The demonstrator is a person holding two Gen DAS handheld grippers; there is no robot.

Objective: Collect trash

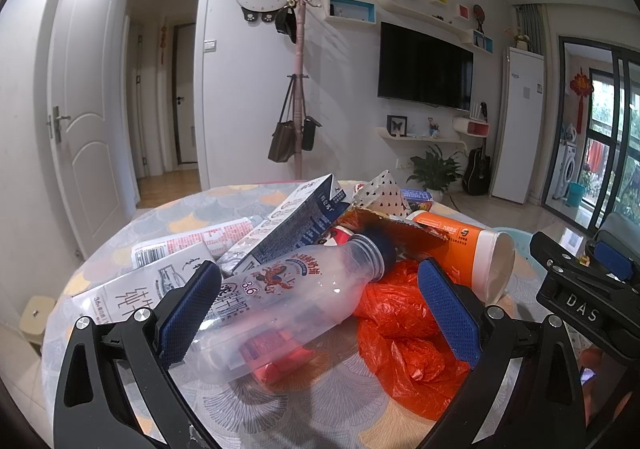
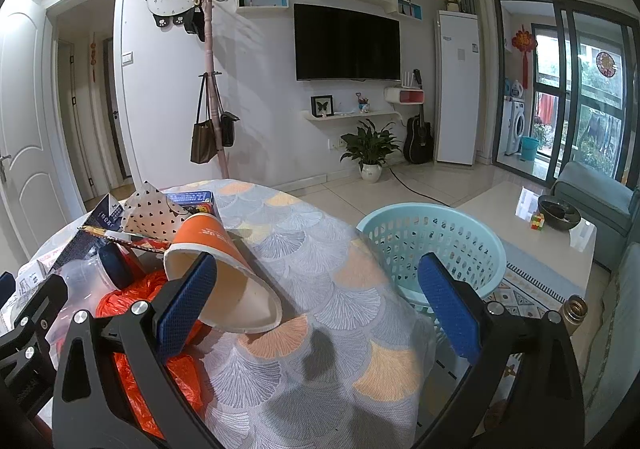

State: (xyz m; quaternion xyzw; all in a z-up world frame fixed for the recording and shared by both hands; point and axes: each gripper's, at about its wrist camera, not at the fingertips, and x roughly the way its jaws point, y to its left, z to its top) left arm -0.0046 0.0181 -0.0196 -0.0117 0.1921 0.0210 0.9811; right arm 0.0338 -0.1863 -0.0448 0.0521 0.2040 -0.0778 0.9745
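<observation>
Trash is piled on a round table (image 1: 120, 241) with a patterned cloth. A clear plastic bottle (image 1: 288, 297) with a dark cap lies between the fingers of my left gripper (image 1: 316, 309), which is open around it. Beside the bottle lie a crumpled red plastic bag (image 1: 400, 341), an orange paper cup (image 1: 472, 249) on its side, milk cartons (image 1: 292, 221) and a torn cardboard piece (image 1: 392, 229). My right gripper (image 2: 316, 305) is open over the bare cloth, its left finger near the orange cup (image 2: 224, 277). A light-blue basket (image 2: 436, 245) stands on the floor past the table edge.
A coat stand (image 2: 214, 89) with bags, a wall TV (image 2: 346, 45), a potted plant (image 2: 370, 153) and a guitar (image 2: 418, 137) stand along the far wall. A low coffee table (image 2: 532, 233) and a sofa (image 2: 600, 201) are on the right.
</observation>
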